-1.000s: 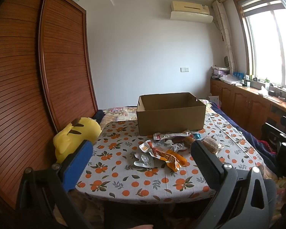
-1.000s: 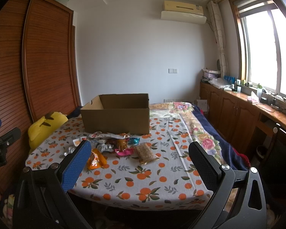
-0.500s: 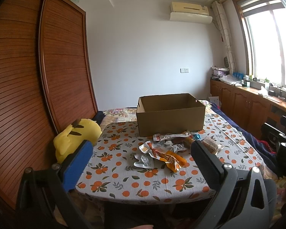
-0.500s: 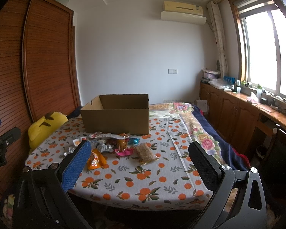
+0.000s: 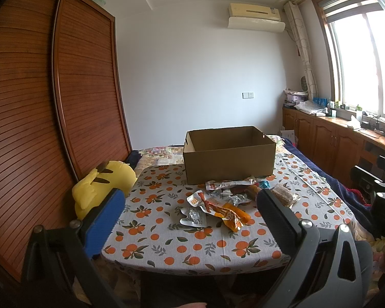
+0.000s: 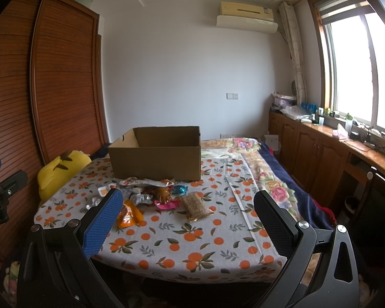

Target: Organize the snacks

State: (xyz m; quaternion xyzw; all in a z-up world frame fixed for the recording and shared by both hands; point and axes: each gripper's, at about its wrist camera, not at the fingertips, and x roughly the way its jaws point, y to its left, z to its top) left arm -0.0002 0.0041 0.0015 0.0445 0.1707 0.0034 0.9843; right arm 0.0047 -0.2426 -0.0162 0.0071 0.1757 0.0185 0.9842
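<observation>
An open brown cardboard box (image 5: 228, 154) (image 6: 155, 159) stands at the far side of a table with an orange-print cloth (image 5: 166, 236) (image 6: 192, 241). In front of it lies a loose pile of snack packets: an orange packet (image 5: 229, 214) (image 6: 127, 214), silver wrappers (image 5: 193, 215), a pink wrapper (image 6: 166, 204) and a clear bag of brown snack (image 5: 285, 195) (image 6: 195, 205). My left gripper (image 5: 190, 205) hangs open before the table's near edge, holding nothing. My right gripper (image 6: 187, 205) is likewise open and empty, short of the table.
A yellow plush toy (image 5: 100, 184) (image 6: 59, 172) leans at the table's left against a wooden slatted wardrobe (image 5: 38, 118). A bed with a floral cover (image 6: 264, 179) runs along the right, wooden cabinets (image 6: 320, 154) under the window beyond it.
</observation>
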